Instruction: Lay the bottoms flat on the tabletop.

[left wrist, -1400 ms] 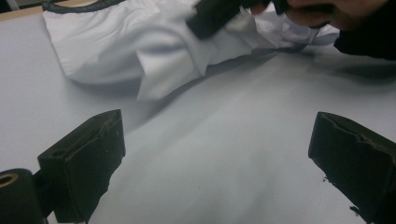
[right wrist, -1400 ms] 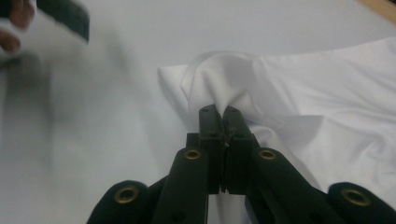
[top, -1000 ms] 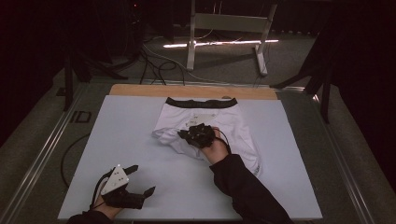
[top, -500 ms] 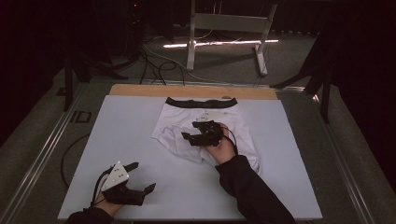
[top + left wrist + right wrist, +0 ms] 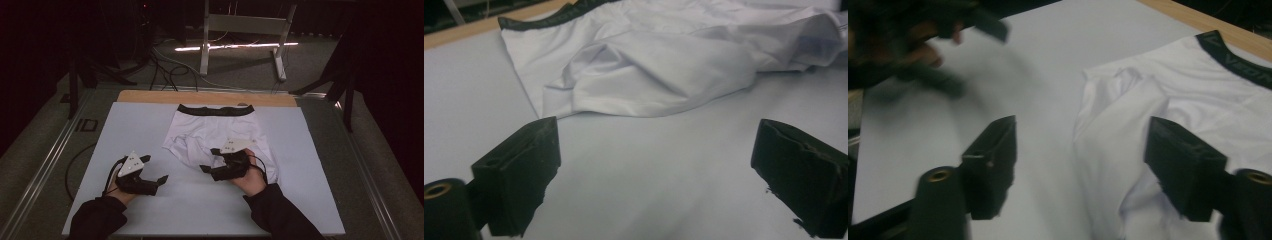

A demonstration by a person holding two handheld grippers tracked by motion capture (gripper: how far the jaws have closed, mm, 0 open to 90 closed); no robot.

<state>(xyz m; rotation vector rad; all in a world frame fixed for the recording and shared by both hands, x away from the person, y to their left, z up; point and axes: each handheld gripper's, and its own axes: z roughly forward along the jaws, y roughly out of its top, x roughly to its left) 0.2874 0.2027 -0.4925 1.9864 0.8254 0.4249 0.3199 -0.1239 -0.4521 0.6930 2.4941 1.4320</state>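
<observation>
1. Where the white mat (image 5: 150, 130) ends at the far side, we see a bare wooden strip (image 5: 150, 96), and a metal rail (image 5: 45, 165) runs along the table's left edge.
2. We have open mat on both sides of the shorts (image 5: 215, 135), widest at the left and along the near edge between our two hands.
3. We see the shorts lying at the mat's far middle, the black waistband (image 5: 216, 108) just beside the wooden strip and the legs pointing toward us.
4. We find the white cloth rumpled: the left gripper view shows a raised fold (image 5: 634, 65) across the near leg, with the hem (image 5: 634, 111) resting on the mat.
5. We hold the left gripper (image 5: 161, 179) low over bare mat at the near left, apart from the shorts, its jaws spread wide and aimed at them.
6. We hold the right gripper (image 5: 206, 168) at the shorts' near hem, jaws wide with nothing between them; in its own view one jaw sits over the mat and the other over the cloth.
7. We see both forearms in dark sleeves (image 5: 280, 210) coming in from the near edge.
</observation>
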